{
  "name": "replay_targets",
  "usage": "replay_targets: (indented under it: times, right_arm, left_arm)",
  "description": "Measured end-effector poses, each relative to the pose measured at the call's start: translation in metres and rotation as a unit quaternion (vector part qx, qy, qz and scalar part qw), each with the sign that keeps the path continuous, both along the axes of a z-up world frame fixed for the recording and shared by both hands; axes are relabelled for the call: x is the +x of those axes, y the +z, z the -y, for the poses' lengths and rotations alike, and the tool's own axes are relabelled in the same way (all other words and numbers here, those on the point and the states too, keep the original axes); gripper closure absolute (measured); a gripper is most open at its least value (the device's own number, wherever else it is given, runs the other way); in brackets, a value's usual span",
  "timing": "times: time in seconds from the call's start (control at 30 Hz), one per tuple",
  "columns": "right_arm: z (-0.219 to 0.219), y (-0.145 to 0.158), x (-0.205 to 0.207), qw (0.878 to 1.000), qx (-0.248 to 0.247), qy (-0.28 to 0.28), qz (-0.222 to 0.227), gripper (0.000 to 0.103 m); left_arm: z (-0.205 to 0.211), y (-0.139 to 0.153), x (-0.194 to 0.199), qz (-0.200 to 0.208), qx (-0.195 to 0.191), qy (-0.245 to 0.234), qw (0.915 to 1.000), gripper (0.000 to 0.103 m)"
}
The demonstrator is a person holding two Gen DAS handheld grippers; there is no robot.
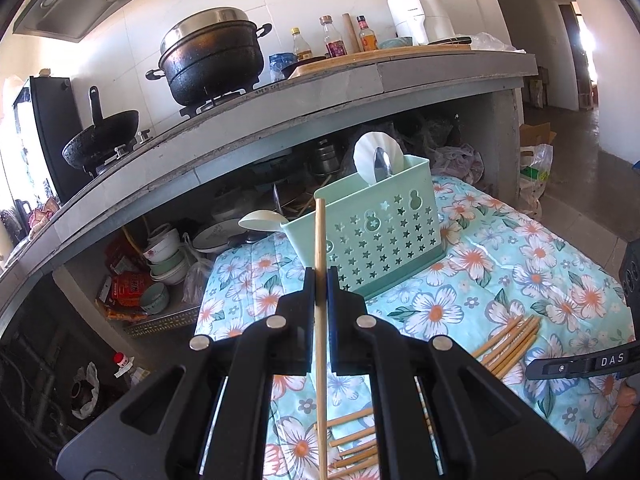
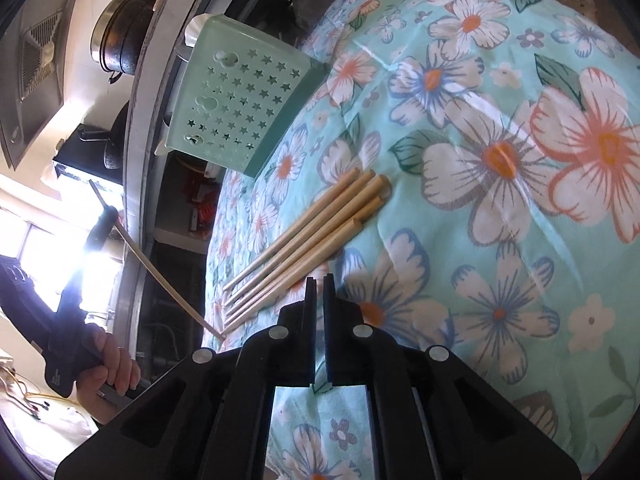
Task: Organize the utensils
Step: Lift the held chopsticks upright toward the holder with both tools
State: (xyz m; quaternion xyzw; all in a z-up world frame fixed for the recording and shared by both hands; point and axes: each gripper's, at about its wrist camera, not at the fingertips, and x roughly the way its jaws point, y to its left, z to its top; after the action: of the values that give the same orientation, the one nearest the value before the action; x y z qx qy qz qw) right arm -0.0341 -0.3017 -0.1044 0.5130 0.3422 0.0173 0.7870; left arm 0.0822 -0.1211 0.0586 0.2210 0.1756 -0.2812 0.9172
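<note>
My left gripper is shut on one wooden chopstick, held upright above the table just in front of the green star-holed utensil caddy. The caddy holds a metal spoon and white ladles. Several loose chopsticks lie on the floral cloth to the right, more below the gripper. In the right wrist view my right gripper is shut and empty, just by the tips of the chopstick pile. The caddy and the left gripper's chopstick show there too.
A floral cloth covers the table. Behind the caddy runs a concrete counter with a black pot, a wok and bottles. Bowls and dishes are stacked under it.
</note>
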Motion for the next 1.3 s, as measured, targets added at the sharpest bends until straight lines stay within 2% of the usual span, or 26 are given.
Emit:
replay_targets:
  times: [0.07,0.2,0.3,0.47,0.6,0.87,1.07,1.23,1.3]
  right_arm:
    - [0.002,-0.003,-0.001,1.0,0.015,-0.001,-0.003,0.098]
    - [0.004,-0.008,0.002,0.999,0.041,0.001,-0.002,0.083]
    - [0.005,-0.01,0.006,0.999,0.048,-0.004,0.001,0.081]
    - [0.01,-0.015,0.013,0.997,0.075,-0.027,-0.001,0.081]
    - [0.015,-0.021,0.014,0.994,0.094,-0.051,-0.009,0.09]
    - [0.019,-0.015,-0.005,0.994,0.097,-0.047,0.0,0.09]
    - [0.017,0.015,-0.018,0.998,0.037,-0.04,0.028,0.09]
    - [0.012,0.063,-0.02,0.995,-0.071,-0.031,0.067,0.091]
    - [0.014,0.078,-0.019,0.992,-0.095,-0.026,0.077,0.092]
  left_arm:
    - [0.001,0.0,-0.001,-0.001,0.001,0.001,1.0,0.098]
    - [0.001,-0.002,0.001,-0.002,0.005,0.003,1.0,0.098]
    - [0.001,-0.002,0.002,-0.002,0.006,0.004,1.0,0.098]
    - [0.001,-0.003,0.001,-0.002,0.009,0.004,1.0,0.098]
    - [0.001,-0.004,0.002,0.0,0.011,0.002,0.9999,0.098]
    - [0.002,-0.004,0.001,0.001,0.011,0.004,0.9999,0.098]
    - [-0.001,-0.002,0.005,-0.004,0.008,0.005,0.9999,0.098]
    - [-0.01,0.01,0.009,-0.005,-0.01,0.012,0.9999,0.099]
    - [-0.016,0.021,0.013,-0.005,-0.023,0.013,0.9996,0.099]
